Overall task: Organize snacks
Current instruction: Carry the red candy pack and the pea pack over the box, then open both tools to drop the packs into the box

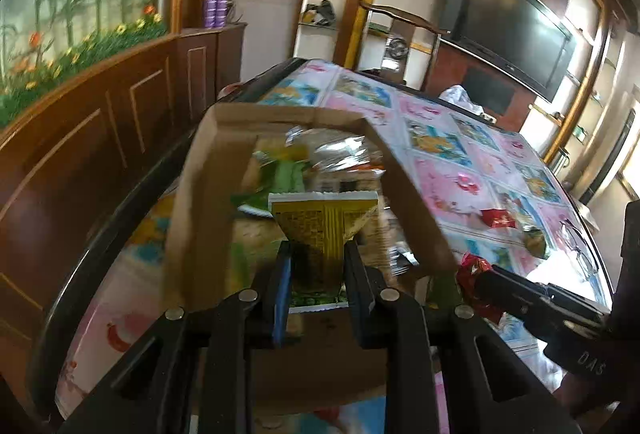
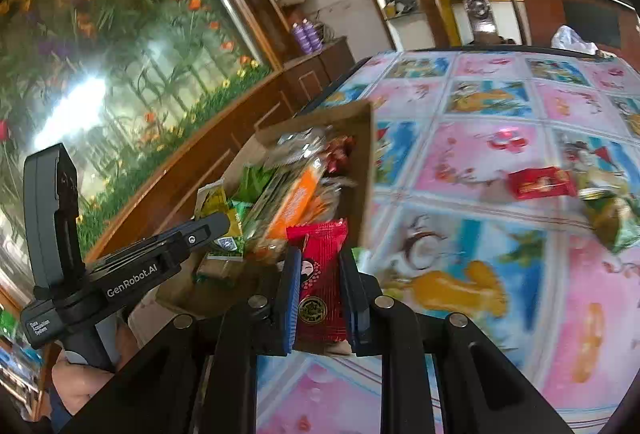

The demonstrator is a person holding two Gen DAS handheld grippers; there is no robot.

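An open cardboard box (image 1: 208, 194) holding several snack packets stands on the table; it also shows in the right wrist view (image 2: 362, 170). My left gripper (image 1: 318, 254) is shut on a yellow-green snack packet (image 1: 320, 230) held over the box's near end. My right gripper (image 2: 320, 266) is shut on a red snack packet (image 2: 320, 274) at the box's near right corner; it shows in the left wrist view (image 1: 476, 276) beside the box. A red packet (image 2: 540, 184) and a green packet (image 2: 612, 218) lie loose on the table to the right.
The table carries a glossy pink-and-blue cartoon cloth (image 2: 480, 162). A wooden cabinet with a flower mural (image 1: 100, 114) runs close along the left. A television (image 1: 512, 34) and shelves stand beyond the far edge. A white plastic bag (image 2: 568, 38) lies at the far end.
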